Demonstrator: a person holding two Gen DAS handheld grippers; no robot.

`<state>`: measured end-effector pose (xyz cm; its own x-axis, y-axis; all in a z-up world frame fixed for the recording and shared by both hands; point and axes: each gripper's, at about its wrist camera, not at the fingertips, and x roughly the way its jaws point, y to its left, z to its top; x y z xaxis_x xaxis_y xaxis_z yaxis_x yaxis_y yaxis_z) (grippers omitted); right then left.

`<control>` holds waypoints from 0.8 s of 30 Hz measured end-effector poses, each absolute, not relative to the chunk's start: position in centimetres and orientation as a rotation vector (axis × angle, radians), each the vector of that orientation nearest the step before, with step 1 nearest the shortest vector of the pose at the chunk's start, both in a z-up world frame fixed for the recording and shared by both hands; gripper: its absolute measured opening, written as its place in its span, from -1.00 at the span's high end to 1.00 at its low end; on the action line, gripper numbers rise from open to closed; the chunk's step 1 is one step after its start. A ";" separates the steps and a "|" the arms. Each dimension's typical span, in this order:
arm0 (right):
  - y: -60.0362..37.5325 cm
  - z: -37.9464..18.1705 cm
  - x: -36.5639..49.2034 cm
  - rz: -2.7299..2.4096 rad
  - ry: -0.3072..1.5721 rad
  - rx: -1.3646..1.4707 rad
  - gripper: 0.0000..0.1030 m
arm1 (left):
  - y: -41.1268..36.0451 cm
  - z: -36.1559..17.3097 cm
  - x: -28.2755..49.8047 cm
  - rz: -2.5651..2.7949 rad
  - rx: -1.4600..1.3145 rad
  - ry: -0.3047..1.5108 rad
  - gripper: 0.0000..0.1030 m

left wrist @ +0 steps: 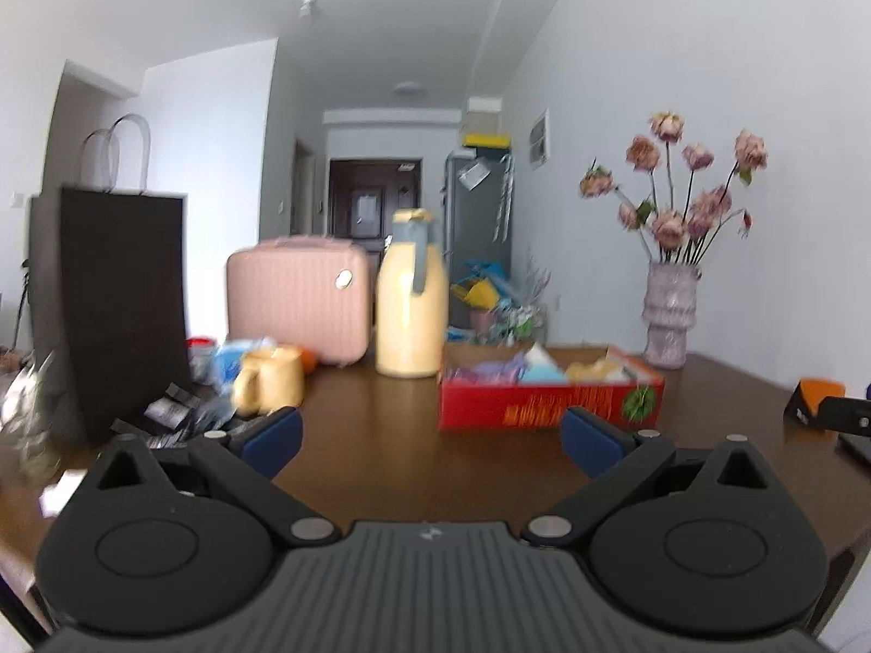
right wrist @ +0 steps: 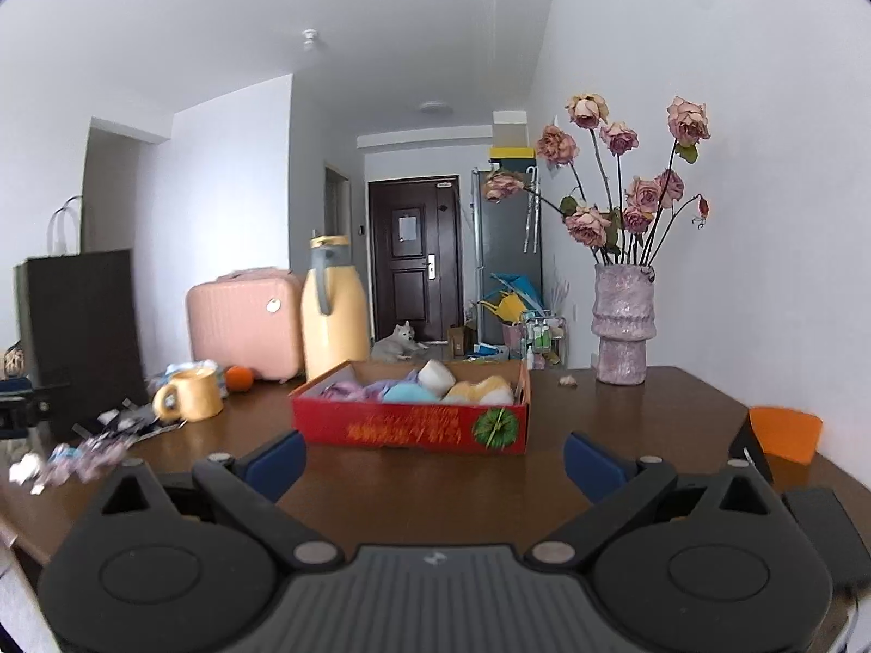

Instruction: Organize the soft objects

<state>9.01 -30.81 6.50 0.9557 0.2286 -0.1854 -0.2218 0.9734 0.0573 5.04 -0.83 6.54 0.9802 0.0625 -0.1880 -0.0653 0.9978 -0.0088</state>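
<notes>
right wrist view: a brown table (right wrist: 435, 490) carries a red box (right wrist: 409, 424) of soft toys (right wrist: 403, 393), with a yellow mug (right wrist: 191, 395) near its left. both the right gripper (right wrist: 433, 462) and left gripper (left wrist: 430, 443) hover spread wide, holding nothing, short of the box.

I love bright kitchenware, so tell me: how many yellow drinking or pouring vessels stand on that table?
2. A yellow mug stands at the table's left, before the pink case. A tall yellow jug stands behind the red box. The clutter at the left may hide others.
</notes>
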 end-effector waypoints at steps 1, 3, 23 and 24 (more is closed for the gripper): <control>-30.6 6.1 8.0 0.229 0.195 0.035 -0.98 | -0.8 6.0 4.1 0.058 -0.007 0.201 -1.00; -29.9 4.9 5.6 0.226 0.207 0.031 -0.98 | -0.9 5.3 2.4 0.056 0.005 0.211 -1.00; -27.9 3.7 2.7 0.250 0.247 0.056 -1.00 | -1.7 5.3 0.7 0.067 0.063 0.199 -1.00; -27.9 3.7 2.8 0.252 0.246 0.055 -1.00 | -1.7 5.3 0.7 0.067 0.065 0.198 -1.00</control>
